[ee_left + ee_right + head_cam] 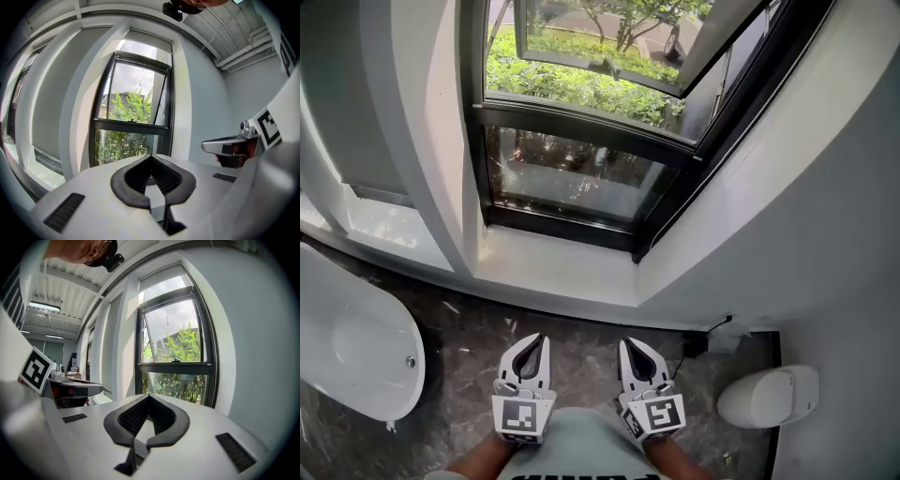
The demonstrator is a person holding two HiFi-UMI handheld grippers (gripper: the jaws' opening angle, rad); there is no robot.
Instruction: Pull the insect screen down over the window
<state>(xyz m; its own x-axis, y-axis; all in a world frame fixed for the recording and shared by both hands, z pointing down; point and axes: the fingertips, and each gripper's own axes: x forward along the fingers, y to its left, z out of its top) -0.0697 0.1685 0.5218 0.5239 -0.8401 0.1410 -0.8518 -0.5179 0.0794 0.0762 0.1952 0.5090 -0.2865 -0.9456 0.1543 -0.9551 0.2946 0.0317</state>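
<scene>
A black-framed window stands ahead above a white sill, its upper sash tilted outward onto green plants. In both gripper views a thin cord hangs in the upper pane below a pale box across the window's top; no screen covers the glass. My left gripper and right gripper sit low and side by side near my body, well short of the window. Both point at it, shut and empty.
A white basin-like fixture fills the floor at left. A smaller white fixture sits at right by the wall. A dark plug and cable hang at the wall's foot. The floor is dark stone.
</scene>
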